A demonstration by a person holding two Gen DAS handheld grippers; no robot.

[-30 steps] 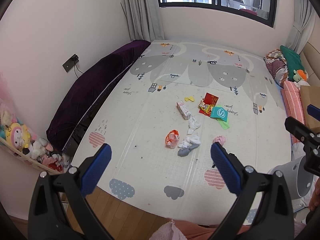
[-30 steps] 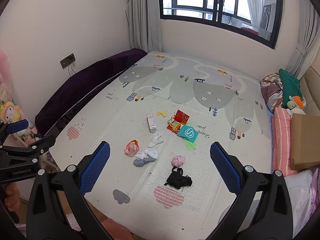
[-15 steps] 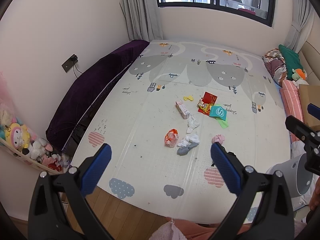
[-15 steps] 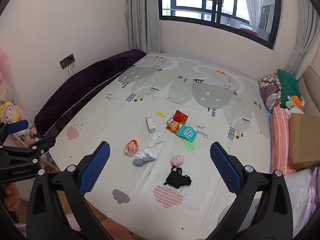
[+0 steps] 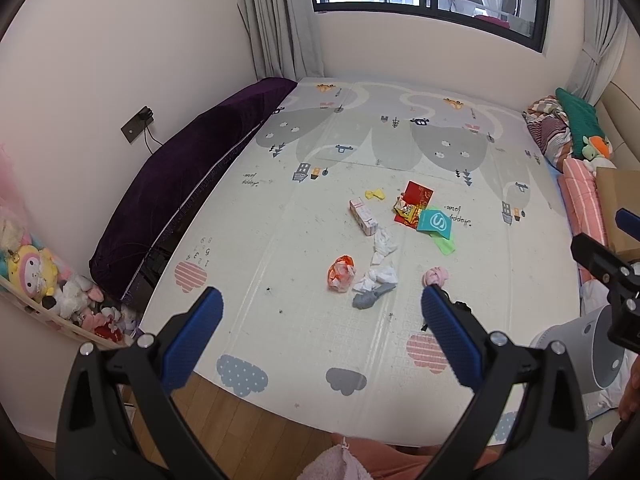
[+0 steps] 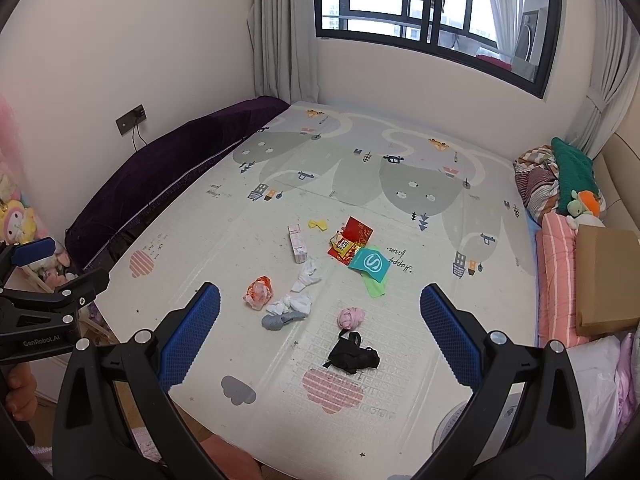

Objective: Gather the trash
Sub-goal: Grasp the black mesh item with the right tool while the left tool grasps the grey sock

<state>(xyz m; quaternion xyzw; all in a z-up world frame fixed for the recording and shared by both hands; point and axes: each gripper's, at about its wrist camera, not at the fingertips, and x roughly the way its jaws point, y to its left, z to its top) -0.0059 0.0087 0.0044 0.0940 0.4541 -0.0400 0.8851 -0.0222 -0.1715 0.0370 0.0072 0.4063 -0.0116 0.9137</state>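
Trash lies mid-mat: a crumpled orange wrapper [image 5: 341, 273] [image 6: 259, 292], a pink carton [image 5: 363, 216] [image 6: 297, 243], a red packet [image 5: 416, 200] [image 6: 352, 236], a teal packet [image 5: 435, 223] [image 6: 372, 264], a yellow scrap [image 5: 375, 194] [image 6: 317, 224] and white tissues [image 5: 380, 276] [image 6: 298, 302]. A pink ball [image 6: 351, 317] and a black cloth [image 6: 354, 356] lie nearer. My left gripper [image 5: 320, 332] and right gripper [image 6: 319, 334] are both open and empty, held high above the mat's near edge.
The patterned play mat [image 5: 280, 240] covers the floor. A purple bolster [image 5: 192, 184] lies along the left wall, plush toys [image 5: 36, 272] at the left. Bedding and a cardboard box [image 6: 604, 276] line the right side. A white round bin [image 5: 600, 356] stands at the right.
Both views have shifted slightly; the trash sits a little higher in the left view. Both grippers stay open and empty.
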